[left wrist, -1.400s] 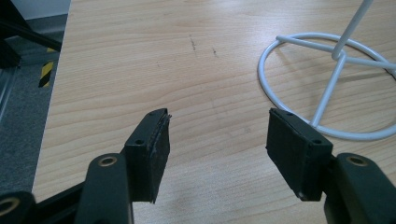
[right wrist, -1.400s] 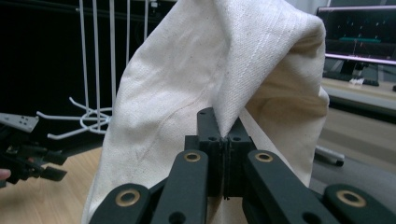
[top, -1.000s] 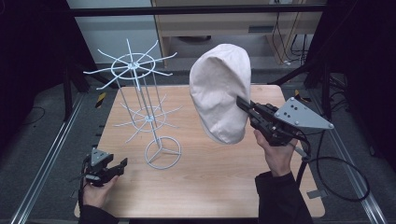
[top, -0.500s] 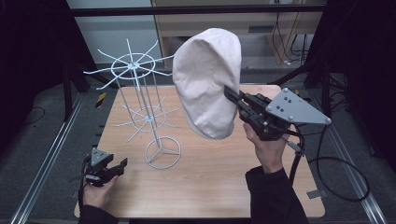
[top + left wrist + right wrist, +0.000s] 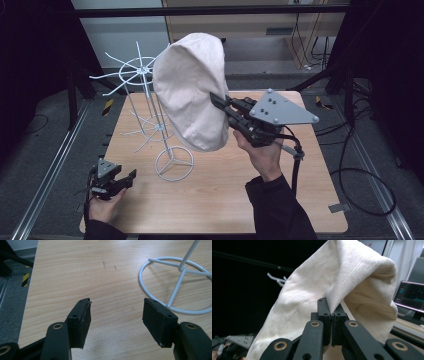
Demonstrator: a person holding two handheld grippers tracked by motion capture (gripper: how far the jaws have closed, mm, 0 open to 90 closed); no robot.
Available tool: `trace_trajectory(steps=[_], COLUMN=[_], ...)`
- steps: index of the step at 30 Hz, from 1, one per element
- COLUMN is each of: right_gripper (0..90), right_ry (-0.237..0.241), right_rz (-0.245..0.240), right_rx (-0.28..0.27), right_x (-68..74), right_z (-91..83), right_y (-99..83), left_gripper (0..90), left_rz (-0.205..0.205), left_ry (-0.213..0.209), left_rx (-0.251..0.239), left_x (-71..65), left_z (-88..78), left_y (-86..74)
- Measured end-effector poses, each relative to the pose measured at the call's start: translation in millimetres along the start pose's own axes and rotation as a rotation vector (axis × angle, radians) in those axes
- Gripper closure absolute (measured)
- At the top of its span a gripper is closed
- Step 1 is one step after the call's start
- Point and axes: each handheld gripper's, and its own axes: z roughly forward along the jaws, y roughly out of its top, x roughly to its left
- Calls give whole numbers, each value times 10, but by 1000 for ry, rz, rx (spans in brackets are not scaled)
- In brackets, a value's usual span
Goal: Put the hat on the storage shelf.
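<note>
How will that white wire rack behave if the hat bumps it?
The rack is thin wire, tall on a small ring base, so it probably tips or slides easily. Its spokes look springy and may snag the hat.

One cream hat (image 5: pixel 192 90); one wire rack (image 5: pixel 150 120), seemingly two-tiered; two claws.
</note>
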Motion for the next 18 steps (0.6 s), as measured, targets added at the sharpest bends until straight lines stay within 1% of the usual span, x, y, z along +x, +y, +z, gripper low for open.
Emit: trace_trajectory(steps=[3,7,10,18], right_gripper=[890,890,889,886], right_ry=[18,29,36,43], right_rz=[1,13,32,60], right_rx=[35,69,82,127], right_x=[31,35,34,16], right_z=[60,96,92,77], right_y=[-96,-230,-309,-500], left_gripper=[392,392,393,392], left_rz=[-1,0,1,3], left_ry=[-1,0,0,0], left_rx=[1,4,4,6], left_x=[3,0,-3,-5], left_z=[-3,4,5,9], left_y=[0,-2,0,-2])
